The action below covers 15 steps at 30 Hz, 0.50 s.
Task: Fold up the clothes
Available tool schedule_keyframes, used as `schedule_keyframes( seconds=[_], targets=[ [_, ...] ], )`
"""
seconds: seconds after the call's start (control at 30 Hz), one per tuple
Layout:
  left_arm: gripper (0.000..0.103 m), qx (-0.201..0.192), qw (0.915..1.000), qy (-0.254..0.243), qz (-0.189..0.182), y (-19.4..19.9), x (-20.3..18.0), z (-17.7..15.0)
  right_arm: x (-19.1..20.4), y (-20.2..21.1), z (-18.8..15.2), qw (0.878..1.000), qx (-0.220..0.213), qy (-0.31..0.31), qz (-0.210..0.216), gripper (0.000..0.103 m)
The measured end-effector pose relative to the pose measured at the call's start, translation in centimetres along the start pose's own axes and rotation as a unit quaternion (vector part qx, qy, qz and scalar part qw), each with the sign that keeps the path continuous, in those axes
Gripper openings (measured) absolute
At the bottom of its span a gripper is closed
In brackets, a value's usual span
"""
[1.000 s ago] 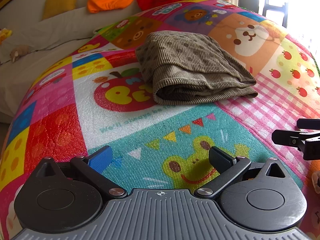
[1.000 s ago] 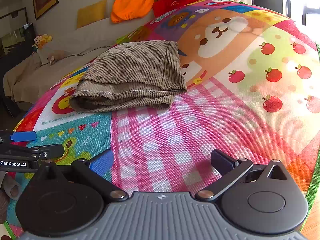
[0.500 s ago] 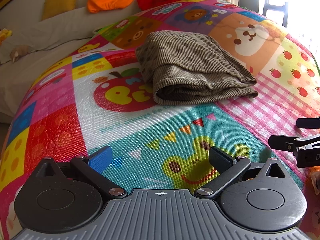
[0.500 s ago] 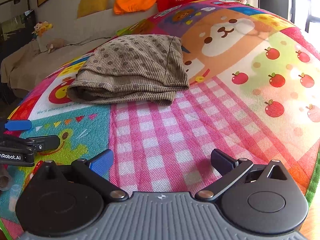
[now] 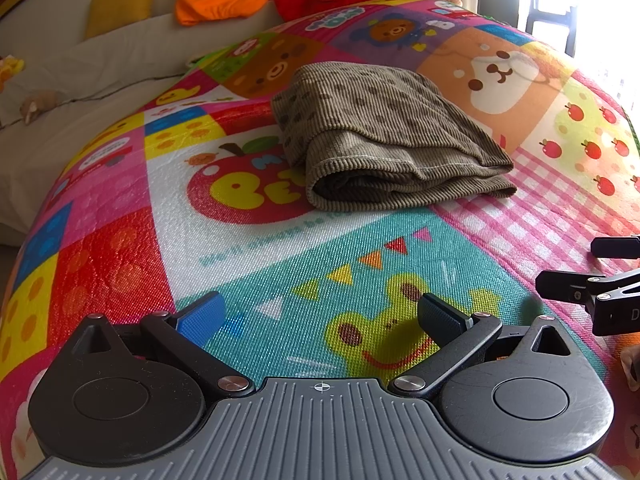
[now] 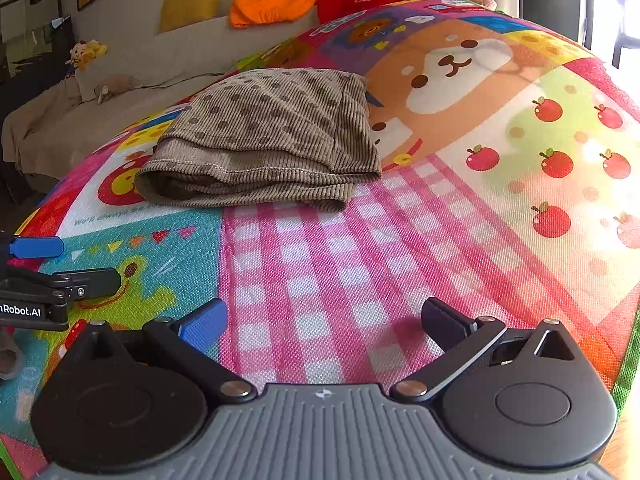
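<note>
Folded brown garment (image 5: 384, 136) lies on play mat (image 5: 280, 264); left hand-held gripper (image 5: 320, 316) and right hand-held gripper (image 6: 324, 318) gape empty.

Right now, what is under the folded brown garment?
The folded brown garment lies on the colourful play mat, over its red apple print and orange panel. Whatever else is printed directly beneath it is covered. Both grippers are open, away from it.

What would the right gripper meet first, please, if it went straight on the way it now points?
Probably the pink checked patch of the colourful cartoon play mat. The open right gripper holds nothing, and the folded brown dotted corduroy garment lies ahead to its left, apparently off that line, though depth is unclear.
</note>
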<state>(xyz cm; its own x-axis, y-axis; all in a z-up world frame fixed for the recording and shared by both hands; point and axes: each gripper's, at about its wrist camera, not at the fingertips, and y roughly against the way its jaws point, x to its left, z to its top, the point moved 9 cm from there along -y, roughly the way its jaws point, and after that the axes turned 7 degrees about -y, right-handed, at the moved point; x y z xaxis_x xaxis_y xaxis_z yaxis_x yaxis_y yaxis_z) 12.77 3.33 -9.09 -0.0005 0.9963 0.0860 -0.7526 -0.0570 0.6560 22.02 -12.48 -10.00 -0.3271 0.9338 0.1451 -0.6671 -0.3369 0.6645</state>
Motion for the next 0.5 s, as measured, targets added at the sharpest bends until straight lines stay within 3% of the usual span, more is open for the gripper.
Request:
schedule_keyframes(
  seconds=[0.5],
  targets=[
    [0.103,-0.001,1.0,0.001,-0.001,0.07,0.06,-0.03,-0.04,0.0,0.02,1.0,-0.002,-0.002,0.0,0.103]
  ],
)
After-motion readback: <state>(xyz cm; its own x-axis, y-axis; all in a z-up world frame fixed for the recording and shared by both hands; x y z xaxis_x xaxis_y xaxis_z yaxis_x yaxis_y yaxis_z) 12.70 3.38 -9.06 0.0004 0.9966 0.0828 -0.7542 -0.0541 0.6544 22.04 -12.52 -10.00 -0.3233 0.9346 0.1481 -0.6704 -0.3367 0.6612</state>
